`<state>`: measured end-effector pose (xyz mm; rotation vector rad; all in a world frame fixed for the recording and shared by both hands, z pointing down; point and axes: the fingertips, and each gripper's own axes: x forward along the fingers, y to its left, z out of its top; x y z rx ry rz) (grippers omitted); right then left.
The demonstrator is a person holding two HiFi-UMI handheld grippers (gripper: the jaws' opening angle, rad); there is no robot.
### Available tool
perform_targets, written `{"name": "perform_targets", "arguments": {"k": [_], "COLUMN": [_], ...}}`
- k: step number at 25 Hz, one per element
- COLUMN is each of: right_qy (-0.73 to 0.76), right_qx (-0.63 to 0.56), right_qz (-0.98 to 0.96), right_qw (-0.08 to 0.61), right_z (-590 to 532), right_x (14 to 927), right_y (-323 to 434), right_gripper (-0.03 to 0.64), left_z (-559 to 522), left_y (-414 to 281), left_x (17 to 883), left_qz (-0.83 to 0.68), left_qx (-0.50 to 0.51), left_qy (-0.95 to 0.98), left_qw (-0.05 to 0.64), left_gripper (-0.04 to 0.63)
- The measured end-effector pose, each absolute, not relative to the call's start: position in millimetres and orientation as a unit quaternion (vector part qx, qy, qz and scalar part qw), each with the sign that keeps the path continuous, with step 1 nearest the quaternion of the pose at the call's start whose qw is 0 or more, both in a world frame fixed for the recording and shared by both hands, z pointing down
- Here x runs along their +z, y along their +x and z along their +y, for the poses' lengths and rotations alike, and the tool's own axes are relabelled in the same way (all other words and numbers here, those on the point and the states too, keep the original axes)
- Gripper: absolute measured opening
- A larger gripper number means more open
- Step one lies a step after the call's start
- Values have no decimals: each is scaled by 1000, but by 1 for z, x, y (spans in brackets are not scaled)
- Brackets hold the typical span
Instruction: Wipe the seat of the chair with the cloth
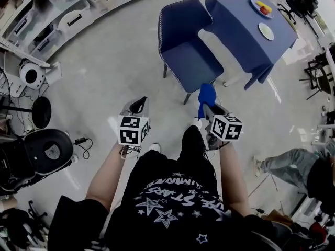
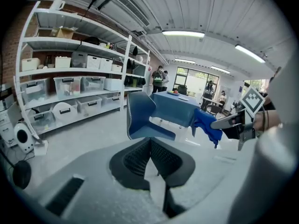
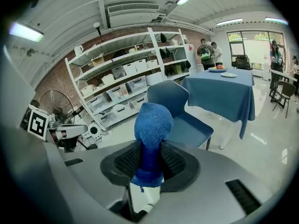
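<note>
A blue chair stands on the pale floor ahead of me, its seat bare; it also shows in the left gripper view and the right gripper view. My right gripper is shut on a blue cloth, which bunches up above the jaws and hangs just short of the seat's front edge. From the left, the cloth is in the air beside the chair. My left gripper is held to the left of the chair, jaws shut with nothing between them.
A table under a blue tablecloth stands right behind the chair, with a plate and a plate of fruit on it. White shelves with bins line the far left. A black office chair is at left, a seated person's legs at right.
</note>
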<state>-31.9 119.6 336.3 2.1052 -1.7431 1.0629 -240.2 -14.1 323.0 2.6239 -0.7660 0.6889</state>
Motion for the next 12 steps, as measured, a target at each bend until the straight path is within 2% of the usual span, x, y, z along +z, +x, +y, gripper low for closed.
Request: {"name": "perform_targets", "arguments": {"k": [7,12], "right_qy": [664,612], "right_qx": [366,374], "right_qz": [-642,-680], "right_qw": [117,152], "right_z": [67,16], "right_x": [379,398], "right_y": [69,145], "right_gripper": [106,106], "left_z": [-36,-66], "left_y": [-158,-93], "left_x": [340,350], "left_qz": [-335,-402], "left_qx": [257,260], "left_qy": [893,856], "left_qw": [158,194], "left_gripper": [20,20]}}
